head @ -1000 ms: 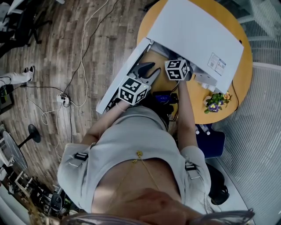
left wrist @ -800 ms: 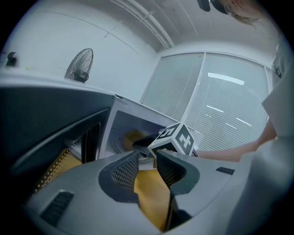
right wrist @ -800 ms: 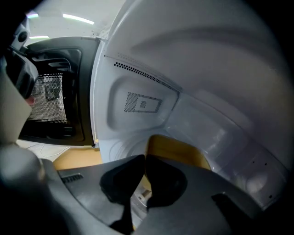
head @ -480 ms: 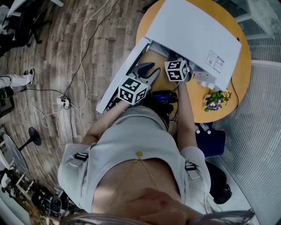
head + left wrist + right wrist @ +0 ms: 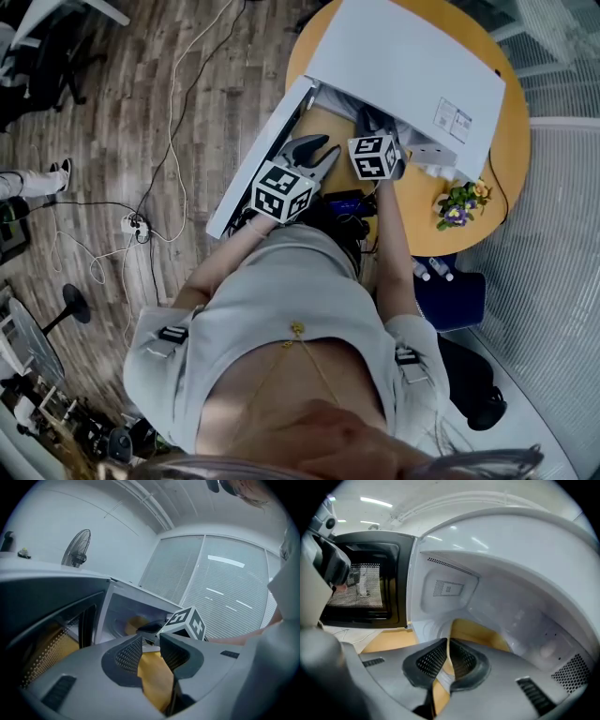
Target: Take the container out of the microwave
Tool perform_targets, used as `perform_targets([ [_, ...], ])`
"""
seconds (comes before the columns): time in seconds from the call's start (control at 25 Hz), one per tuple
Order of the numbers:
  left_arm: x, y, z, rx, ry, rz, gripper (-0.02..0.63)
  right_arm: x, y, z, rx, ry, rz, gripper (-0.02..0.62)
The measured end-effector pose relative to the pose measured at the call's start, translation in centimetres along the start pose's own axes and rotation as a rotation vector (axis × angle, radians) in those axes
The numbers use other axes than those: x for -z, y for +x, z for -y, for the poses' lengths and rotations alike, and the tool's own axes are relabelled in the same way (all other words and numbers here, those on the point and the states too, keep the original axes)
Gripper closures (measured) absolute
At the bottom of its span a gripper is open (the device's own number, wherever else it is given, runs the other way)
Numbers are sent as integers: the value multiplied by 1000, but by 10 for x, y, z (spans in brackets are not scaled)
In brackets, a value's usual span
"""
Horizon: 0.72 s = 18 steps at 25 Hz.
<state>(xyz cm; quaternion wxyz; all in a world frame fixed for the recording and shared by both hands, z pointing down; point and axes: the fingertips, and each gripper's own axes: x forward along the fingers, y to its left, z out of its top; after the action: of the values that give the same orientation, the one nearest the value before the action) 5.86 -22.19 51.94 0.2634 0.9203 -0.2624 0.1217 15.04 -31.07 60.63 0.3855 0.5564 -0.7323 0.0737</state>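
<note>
The white microwave (image 5: 403, 75) stands on a round orange table (image 5: 412, 202) with its door (image 5: 258, 164) swung open. Inside the cavity sits a yellowish container (image 5: 480, 637) with a thin pale wall. My right gripper (image 5: 448, 644) reaches into the cavity and is shut on that wall's edge. In the head view its marker cube (image 5: 375, 155) sits at the microwave's mouth, and the fingertips are hidden inside. My left gripper (image 5: 151, 641) hovers over the table in front of the open door, open, with only the orange tabletop showing between its pads.
A small pot of flowers (image 5: 459, 202) stands on the table's near right. Bottles (image 5: 431, 272) lie below the table edge. Cables and a power strip (image 5: 131, 220) cross the wooden floor at the left. The open door walls off the left side.
My right gripper has drawn back a little from the microwave's mouth, still shut on the container's edge. The left gripper has hardly moved.
</note>
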Motion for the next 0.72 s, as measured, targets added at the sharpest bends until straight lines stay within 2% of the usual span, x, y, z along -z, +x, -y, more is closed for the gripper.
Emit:
perform_targets([
  [0.72,6,-9,6,21,-8,-2,481,2,-37,-20,25,32,15,563],
])
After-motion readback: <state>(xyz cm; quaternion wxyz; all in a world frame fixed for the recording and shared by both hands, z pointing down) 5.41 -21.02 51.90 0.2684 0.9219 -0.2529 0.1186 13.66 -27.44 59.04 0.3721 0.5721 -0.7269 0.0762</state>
